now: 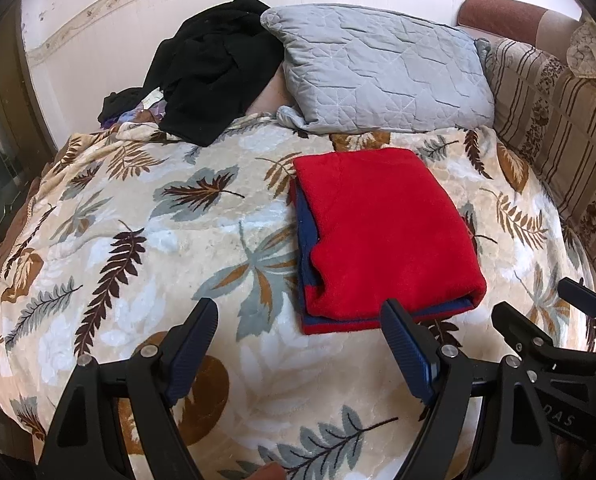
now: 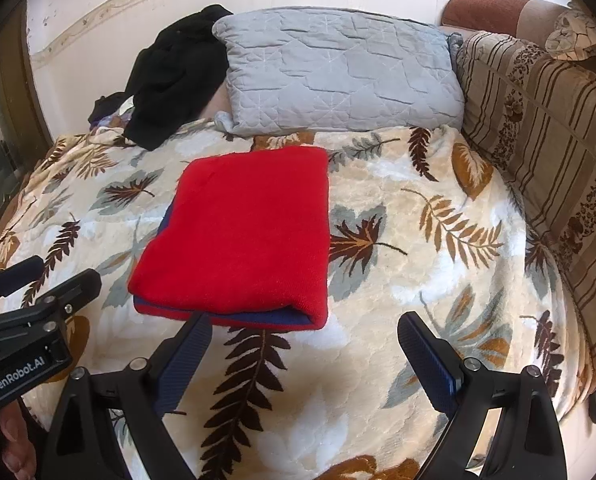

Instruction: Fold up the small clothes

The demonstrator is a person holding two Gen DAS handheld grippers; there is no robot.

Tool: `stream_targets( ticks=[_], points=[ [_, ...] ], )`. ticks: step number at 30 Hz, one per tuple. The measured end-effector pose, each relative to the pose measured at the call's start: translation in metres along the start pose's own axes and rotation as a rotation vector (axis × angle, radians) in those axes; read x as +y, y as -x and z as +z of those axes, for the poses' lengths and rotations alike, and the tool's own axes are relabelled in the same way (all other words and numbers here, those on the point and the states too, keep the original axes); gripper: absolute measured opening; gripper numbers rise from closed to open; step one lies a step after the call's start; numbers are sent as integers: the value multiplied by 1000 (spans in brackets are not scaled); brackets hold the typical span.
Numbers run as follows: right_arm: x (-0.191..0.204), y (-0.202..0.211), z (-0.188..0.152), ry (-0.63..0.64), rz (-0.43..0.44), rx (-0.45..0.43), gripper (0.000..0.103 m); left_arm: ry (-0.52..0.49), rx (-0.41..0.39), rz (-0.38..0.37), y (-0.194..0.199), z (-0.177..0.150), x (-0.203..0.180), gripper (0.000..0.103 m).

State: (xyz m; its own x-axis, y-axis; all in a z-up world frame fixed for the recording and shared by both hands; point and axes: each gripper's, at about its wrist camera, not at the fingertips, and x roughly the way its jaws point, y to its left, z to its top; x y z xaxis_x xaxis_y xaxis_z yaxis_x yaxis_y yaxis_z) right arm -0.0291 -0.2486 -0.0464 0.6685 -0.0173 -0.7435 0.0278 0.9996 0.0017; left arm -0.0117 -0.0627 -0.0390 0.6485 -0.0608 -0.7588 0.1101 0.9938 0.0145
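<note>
A red garment with blue lining point(image 1: 382, 232) point(image 2: 242, 236) lies folded into a neat rectangle on the leaf-patterned blanket point(image 1: 146, 248) point(image 2: 410, 264). My left gripper point(image 1: 300, 314) hovers open just in front of the garment's near edge, nothing between its fingers. My right gripper point(image 2: 304, 326) is open too, with its left finger point(image 2: 186, 356) close to the garment's near edge and its jaws holding nothing. Each gripper shows at the side of the other's view: the right one point(image 1: 546, 312), the left one point(image 2: 46, 280).
A grey quilted pillow point(image 1: 378, 68) point(image 2: 338, 72) leans at the head of the bed. A heap of black clothes point(image 1: 214, 68) point(image 2: 174, 72) lies to its left. Striped brown cushions point(image 1: 558, 128) point(image 2: 538, 128) line the right side. A wall runs behind.
</note>
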Motion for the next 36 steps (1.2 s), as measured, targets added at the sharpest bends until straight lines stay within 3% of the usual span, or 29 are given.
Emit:
stream_targets(
  ticks=[2, 6, 9, 12, 14, 15, 16, 17, 20, 22, 23, 24, 25, 26, 27, 30, 32, 34, 36],
  points=[
    [-7, -8, -1, -42, 70, 16, 96, 11, 7, -15, -5, -3, 7, 84],
    [-55, -45, 8, -259, 269, 72, 96, 93, 84, -96, -37, -5, 29, 84],
    [-83, -81, 19, -390, 370, 124, 96, 131, 122, -156, -62, 0, 33, 84],
    [-85, -111, 26, -456, 463, 178, 96, 152, 171, -193, -93, 8, 28, 84],
    [-76, -128, 30, -441, 470, 211, 94, 157, 211, -201, -111, 9, 22, 84],
    [-71, -138, 29, -446, 487, 240, 82, 163, 232, -203, -119, 10, 20, 74],
    [-64, -147, 28, -445, 506, 280, 41, 172, 255, -216, -127, 9, 19, 44],
    [-58, -150, 28, -428, 486, 301, 35, 192, 293, -286, -134, 9, 19, 28],
    [-47, -116, 40, -372, 470, 241, 26, 182, 218, -271, -110, 19, 22, 22],
    [-50, -100, 38, -379, 491, 198, 25, 124, 148, -236, -92, 21, 24, 22],
    [-50, -105, 31, -370, 456, 201, 26, 133, 159, -246, -95, 17, 27, 23],
    [-48, -116, 24, -341, 407, 229, 35, 147, 221, -244, -111, 10, 28, 28],
    [-47, -137, 15, -322, 369, 298, 62, 134, 280, -222, -127, 3, 26, 39],
    [-53, -141, 9, -369, 424, 282, 68, 131, 259, -212, -132, -1, 29, 44],
    [-57, -134, 10, -395, 450, 248, 70, 135, 218, -202, -125, -2, 32, 52],
    [-62, -121, 27, -374, 457, 157, 73, 172, 133, -230, -99, 5, 39, 52],
    [-66, -130, 42, -390, 466, 149, 76, 160, 99, -235, -94, 12, 38, 55],
    [-72, -153, 57, -444, 484, 159, 76, 127, 116, -227, -105, 11, 33, 58],
    [-73, -183, 65, -467, 497, 209, 73, 102, 223, -187, -130, 3, 29, 52]
  ],
)
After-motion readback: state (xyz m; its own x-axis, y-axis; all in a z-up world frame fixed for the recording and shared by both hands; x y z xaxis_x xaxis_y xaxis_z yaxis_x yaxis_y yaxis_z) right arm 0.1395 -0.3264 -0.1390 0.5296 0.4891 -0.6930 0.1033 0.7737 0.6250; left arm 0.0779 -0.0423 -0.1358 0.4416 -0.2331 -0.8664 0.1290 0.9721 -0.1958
